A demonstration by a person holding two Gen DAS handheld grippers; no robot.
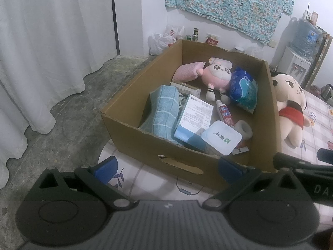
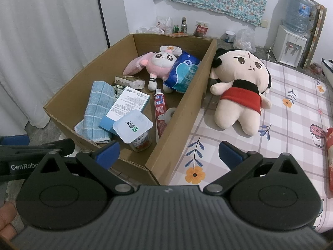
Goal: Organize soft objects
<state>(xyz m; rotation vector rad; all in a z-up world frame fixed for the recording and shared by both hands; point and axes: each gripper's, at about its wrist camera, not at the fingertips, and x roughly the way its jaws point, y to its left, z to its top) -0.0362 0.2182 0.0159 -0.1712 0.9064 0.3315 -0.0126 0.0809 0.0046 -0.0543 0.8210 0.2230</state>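
From my remote station: "GenRobo…" lettering marks the left gripper (image 2: 14, 143) at 9 o'clock; both it and my right gripper (image 2: 168, 155) hover spread, empty, before the cardboard box (image 2: 174, 120), the big plush doll (image 2: 239, 87) at 2 o'clock beside it.

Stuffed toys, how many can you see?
2. A pink panda plush lies inside the cardboard box; a big doll in red lies outside beside it. Others may be hidden.
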